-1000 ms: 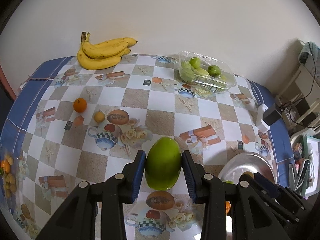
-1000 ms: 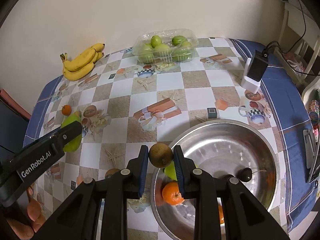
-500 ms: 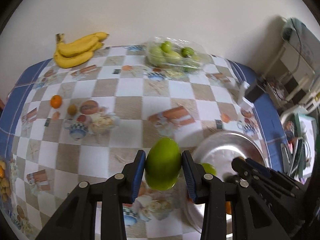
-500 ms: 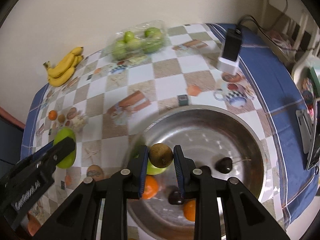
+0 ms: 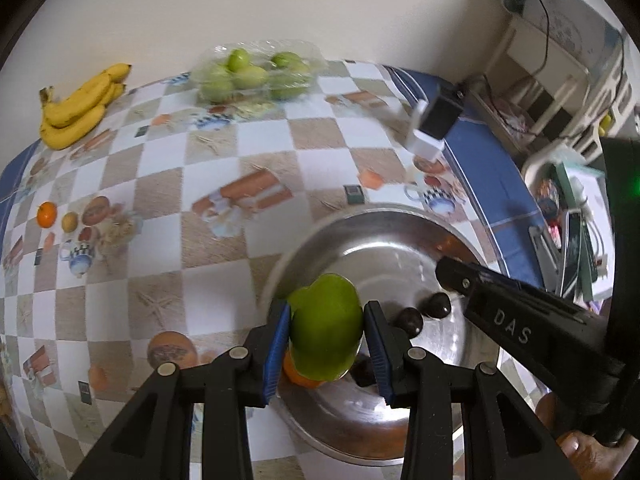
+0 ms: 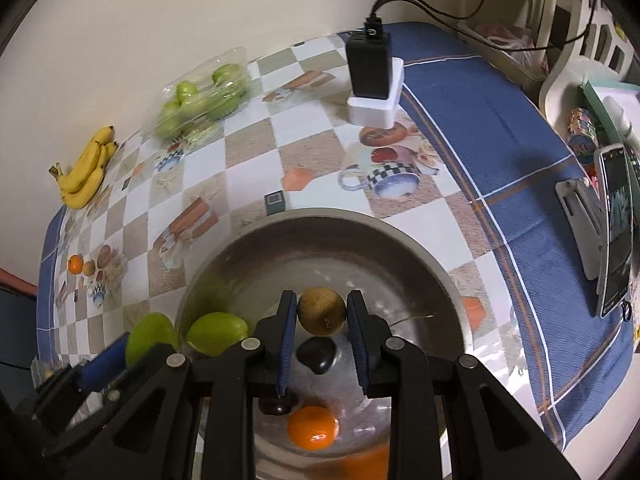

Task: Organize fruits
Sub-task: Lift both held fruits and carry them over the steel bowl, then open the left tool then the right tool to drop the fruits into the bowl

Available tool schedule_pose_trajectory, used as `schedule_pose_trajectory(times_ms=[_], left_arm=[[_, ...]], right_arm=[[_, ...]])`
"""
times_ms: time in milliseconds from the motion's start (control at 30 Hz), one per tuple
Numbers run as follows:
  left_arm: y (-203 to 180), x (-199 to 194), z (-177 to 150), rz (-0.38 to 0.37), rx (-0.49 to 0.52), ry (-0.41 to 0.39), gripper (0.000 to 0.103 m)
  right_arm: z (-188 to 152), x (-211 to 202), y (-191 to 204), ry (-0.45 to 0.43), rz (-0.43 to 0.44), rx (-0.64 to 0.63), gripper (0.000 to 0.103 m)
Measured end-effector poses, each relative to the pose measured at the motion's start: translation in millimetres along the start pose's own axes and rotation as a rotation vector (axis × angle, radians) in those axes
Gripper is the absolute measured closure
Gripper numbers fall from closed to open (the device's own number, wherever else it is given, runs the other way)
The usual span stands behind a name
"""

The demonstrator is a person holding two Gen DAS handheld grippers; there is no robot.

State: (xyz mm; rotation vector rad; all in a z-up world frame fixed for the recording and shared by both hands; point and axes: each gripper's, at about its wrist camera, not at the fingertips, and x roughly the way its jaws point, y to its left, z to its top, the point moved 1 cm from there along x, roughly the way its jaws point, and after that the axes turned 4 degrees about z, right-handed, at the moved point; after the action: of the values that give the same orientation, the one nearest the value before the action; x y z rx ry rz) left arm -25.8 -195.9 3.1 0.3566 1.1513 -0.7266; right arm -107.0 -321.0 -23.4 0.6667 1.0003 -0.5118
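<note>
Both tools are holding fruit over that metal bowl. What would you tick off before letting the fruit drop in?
1. Left tool grips the green mango firmly between its pads: ok.
2. Right tool grips the brown round fruit: ok.
3. Brown fruit is above the inside of the metal bowl: ok.
4. Mango is fully past the bowl's rim: cannot tell; it appears to hang near the edge.
5. Landing spots are free: not ok; a dark fruit lies right under the brown one, and an orange and a second green fruit lie nearby.
6. The two tools are clear of each other: ok; a gap shows between them.
</note>
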Motion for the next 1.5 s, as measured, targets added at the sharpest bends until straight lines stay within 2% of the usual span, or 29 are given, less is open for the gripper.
schedule_pose_trajectory(times_ms=[433, 767, 1367, 1500], left_arm=[[-20.9, 24.6, -7.4, 0.017, 0.053, 0.065, 0.063], [-21.5, 40.0, -12.7, 0.032, 0.047, 0.100, 0.063], [-11.4, 30.7, -6.4, 0.010, -0.006, 0.079, 0.057], [-3.0, 27.4, -3.8, 0.010, -0.037, 0.072, 0.057]], right_arm=[[1.5, 25.8, -7.5, 0.021, 0.068, 0.024, 0.076], [-3.2, 43.0, -10.8, 0.070, 0.063, 0.033, 0.076], [0.0, 34.0, -2.6, 0.066, 0.057, 0.006, 0.073], [1.8, 25.4, 1.3, 0.047, 0.050, -0.003, 0.065]])
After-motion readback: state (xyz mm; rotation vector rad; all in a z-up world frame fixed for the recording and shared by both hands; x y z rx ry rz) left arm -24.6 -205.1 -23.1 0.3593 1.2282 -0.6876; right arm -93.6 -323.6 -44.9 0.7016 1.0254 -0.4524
